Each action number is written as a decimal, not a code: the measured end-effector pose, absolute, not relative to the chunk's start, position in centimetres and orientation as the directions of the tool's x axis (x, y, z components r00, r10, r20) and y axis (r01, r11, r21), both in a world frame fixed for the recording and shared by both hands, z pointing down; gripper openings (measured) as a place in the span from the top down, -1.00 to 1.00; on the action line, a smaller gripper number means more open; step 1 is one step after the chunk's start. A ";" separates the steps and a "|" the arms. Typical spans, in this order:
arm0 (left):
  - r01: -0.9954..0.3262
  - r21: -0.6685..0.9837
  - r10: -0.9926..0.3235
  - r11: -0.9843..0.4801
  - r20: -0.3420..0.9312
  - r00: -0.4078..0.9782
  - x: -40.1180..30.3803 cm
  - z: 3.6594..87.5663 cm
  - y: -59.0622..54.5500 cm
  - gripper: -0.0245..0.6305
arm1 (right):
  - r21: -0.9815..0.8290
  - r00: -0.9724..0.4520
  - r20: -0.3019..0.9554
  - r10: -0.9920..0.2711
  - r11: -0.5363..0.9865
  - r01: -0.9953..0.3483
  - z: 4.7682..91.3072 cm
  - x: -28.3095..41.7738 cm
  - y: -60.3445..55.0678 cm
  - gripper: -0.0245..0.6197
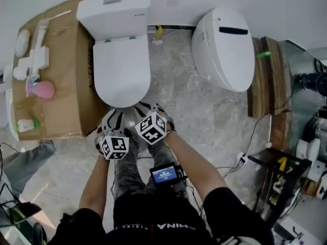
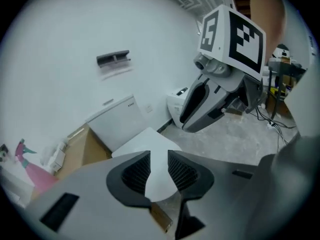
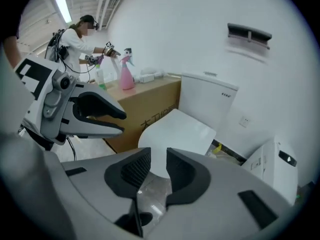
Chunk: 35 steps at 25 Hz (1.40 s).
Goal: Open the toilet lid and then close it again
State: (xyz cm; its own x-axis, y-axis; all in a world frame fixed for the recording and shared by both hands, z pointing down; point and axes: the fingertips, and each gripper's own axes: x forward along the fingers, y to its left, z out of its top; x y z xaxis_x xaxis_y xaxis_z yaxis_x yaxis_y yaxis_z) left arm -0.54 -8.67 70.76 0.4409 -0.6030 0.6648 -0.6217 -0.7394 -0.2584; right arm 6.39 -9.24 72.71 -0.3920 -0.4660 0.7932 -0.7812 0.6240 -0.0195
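Note:
The white toilet stands against the far wall with its lid (image 1: pixel 121 70) down flat under the tank (image 1: pixel 113 14). Both grippers hang side by side above the bowl's front rim, apart from the lid. My left gripper (image 1: pixel 113 117) points down at the lid (image 2: pixel 150 143); its jaws (image 2: pixel 155 160) stand a little apart with nothing between them. My right gripper (image 1: pixel 147 110) is beside it, its jaws (image 3: pixel 158 163) likewise parted and empty, with the lid (image 3: pixel 175 131) seen beyond them. Each gripper view shows the other gripper to one side.
A cardboard box (image 1: pixel 59 70) left of the toilet carries a pink spray bottle (image 1: pixel 42 89) and white fittings. A second white toilet (image 1: pixel 225 47) lies to the right, then wooden boards (image 1: pixel 263 78), stands and cables. Another person (image 3: pixel 75 41) stands far back.

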 end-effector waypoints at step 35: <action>-0.615 -0.032 -0.552 -0.788 0.480 0.682 5.3 46.0 -7.1 0.89 | -0.032 -0.523 0.504 -0.687 0.591 -0.806 45.7 13.4 -9.1 0.88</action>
State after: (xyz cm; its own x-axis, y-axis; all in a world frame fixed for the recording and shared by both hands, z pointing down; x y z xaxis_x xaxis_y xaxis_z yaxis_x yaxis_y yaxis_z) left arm 5.32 -7.05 45.97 0.6822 -0.5515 0.4800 -0.6147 -0.7881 -0.0319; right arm 13.42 -9.09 45.74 -0.5234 -0.6872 0.5038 -0.8061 0.5909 -0.0315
